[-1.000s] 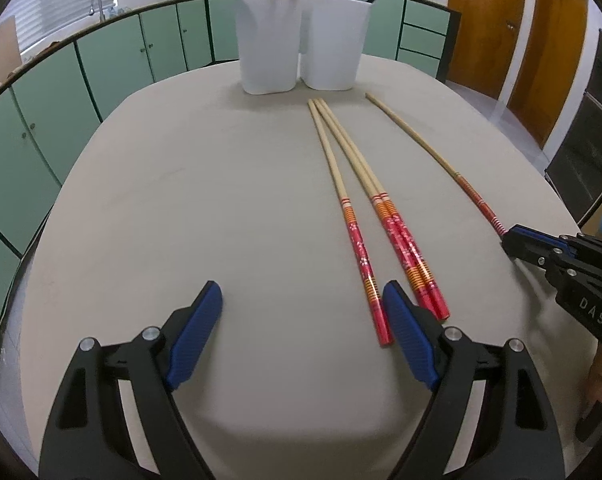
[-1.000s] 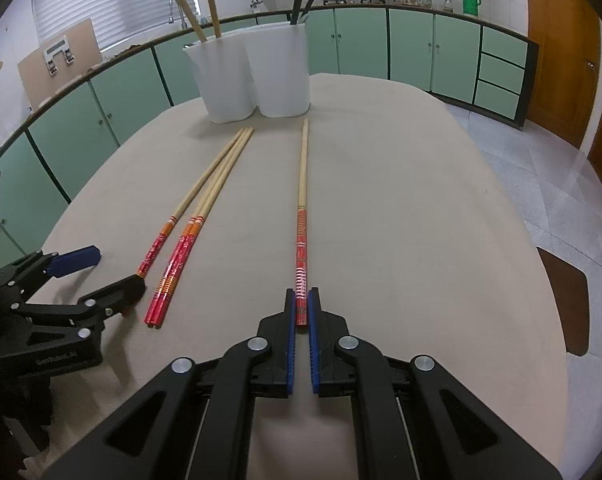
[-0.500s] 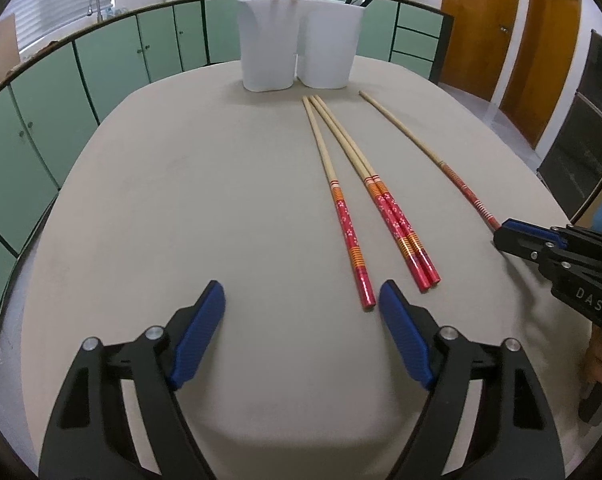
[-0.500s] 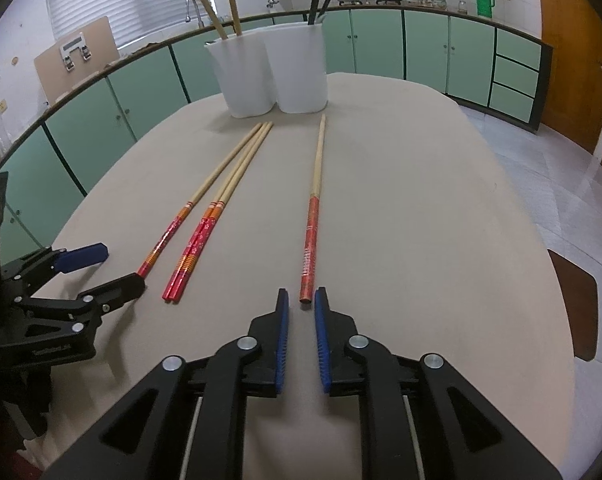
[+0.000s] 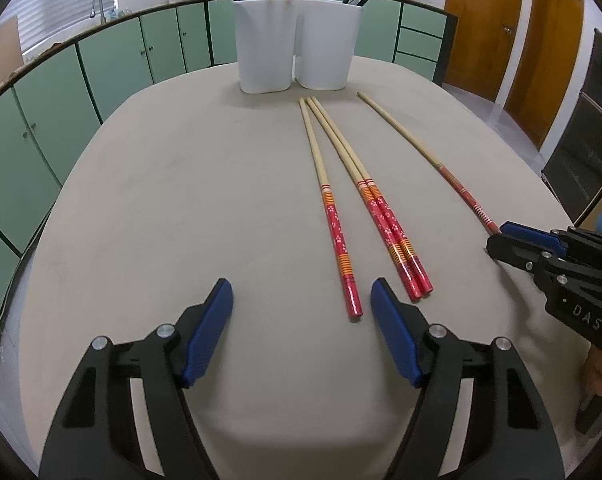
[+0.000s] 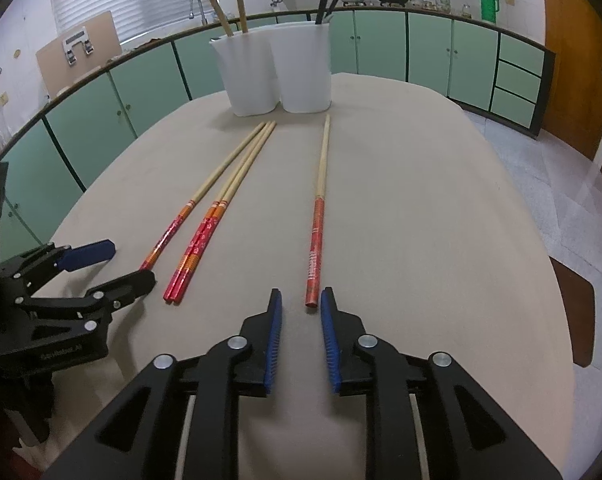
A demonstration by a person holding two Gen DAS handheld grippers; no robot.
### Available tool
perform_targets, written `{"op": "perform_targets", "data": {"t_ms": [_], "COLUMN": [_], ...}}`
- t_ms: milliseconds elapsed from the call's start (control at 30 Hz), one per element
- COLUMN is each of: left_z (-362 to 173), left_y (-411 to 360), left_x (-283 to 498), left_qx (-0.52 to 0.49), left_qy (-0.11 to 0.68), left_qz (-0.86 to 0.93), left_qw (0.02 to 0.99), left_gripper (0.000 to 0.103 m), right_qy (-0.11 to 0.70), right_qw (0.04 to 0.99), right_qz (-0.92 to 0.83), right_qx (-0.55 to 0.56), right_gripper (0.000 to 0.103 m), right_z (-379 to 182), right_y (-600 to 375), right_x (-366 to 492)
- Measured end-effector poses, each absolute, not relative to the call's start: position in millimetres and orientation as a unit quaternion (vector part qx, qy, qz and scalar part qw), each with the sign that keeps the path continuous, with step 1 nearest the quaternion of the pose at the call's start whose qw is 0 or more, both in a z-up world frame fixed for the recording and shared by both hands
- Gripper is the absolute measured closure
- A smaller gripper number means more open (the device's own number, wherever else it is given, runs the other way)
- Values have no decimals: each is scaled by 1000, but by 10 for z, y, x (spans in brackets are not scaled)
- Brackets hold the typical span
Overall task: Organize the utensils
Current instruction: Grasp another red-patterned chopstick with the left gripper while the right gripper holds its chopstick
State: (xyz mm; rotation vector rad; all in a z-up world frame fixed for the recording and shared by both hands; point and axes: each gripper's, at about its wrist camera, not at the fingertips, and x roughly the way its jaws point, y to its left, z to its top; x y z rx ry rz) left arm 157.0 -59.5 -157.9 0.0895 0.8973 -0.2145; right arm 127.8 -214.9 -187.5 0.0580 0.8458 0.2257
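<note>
"DAS" lettering – right gripper (image 5: 501, 236) body

White letters "DAS" stand on the black body of the right claw (image 5: 497, 236), at the right edge of the left wrist view. Small print on the left claw (image 6: 113, 266) body is too blurred to read.

Right gripper (image 6: 301, 304) fingers parted, red end of single chopstick (image 6: 316, 236) just ahead, untouched on table (image 6: 421, 220)
</note>
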Motion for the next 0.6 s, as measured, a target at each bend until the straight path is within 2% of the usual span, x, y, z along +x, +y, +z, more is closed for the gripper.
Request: {"op": "perform_targets", "data": {"t_ms": [333, 600], "left_z": [-1579, -1572], "left_y": [-594, -728], "left_x": [1583, 1591], "left_qx": [36, 47], "left_qy": [434, 430], "left_qz": [-101, -112], "left_qw": [895, 894], "left_gripper": [36, 58], "right_qy": [411, 415], "right_qw": [906, 904], "right_qz": [104, 99], "right_qx": [24, 10], "right_gripper": [83, 84], "right_z": [-1873, -1889], "right_y": [-2152, -2105], "right_x": [1325, 1401]}}
